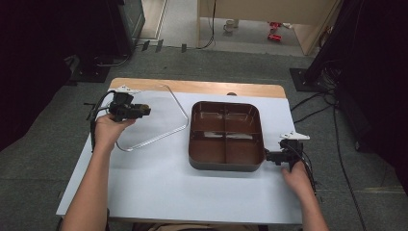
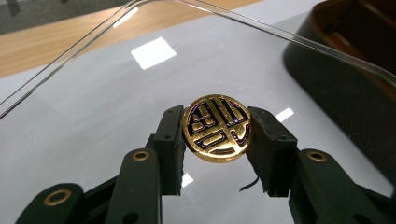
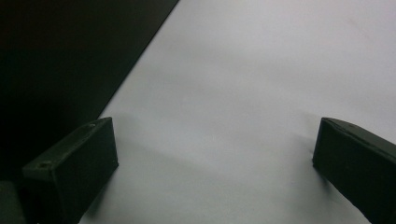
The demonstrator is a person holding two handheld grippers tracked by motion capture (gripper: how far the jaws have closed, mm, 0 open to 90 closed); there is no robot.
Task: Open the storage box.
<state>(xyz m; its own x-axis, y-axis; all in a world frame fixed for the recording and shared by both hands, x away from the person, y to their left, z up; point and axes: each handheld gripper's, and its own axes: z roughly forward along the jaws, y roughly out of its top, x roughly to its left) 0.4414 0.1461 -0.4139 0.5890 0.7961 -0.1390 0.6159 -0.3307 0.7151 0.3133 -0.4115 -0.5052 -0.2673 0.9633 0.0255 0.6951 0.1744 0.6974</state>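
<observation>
High view. Left gripper (image 1: 137,110) is held over the white table (image 1: 159,183), left of the pot, its jaws pointing right toward it. It carries a clear glass lid (image 1: 154,118), which is tilted: the near-left corner sits low by the tabletop, while the rim on the pot side rides higher. The square brown pot (image 1: 226,136), split into four compartments, stands mid-table with its top open. Right gripper (image 1: 270,156) rests at the pot's near right corner, just beside the wall; I cannot tell whether it touches.

Left gripper view. Both jaws are clamped on the lid's round gold knob (image 2: 217,129), one pad on each side, a firm pinch. The glass spreads away beyond the knob, with its edge (image 2: 280,32) arcing across the top. The pot's dark wall (image 2: 345,93) lies up and to the right, past that edge, so the pot is ahead and rightward of the held lid.

Right gripper view. The jaws stand wide apart, with nothing but bare white tabletop (image 3: 261,93) between them; a dark mass (image 3: 60,56), likely the pot's side, is on the left.

Judgement: the lid hangs from the left gripper, the only one gripping anything. If it is to cover the pot it needs a rightward carry, levelled and squared to the pot's corners.
</observation>
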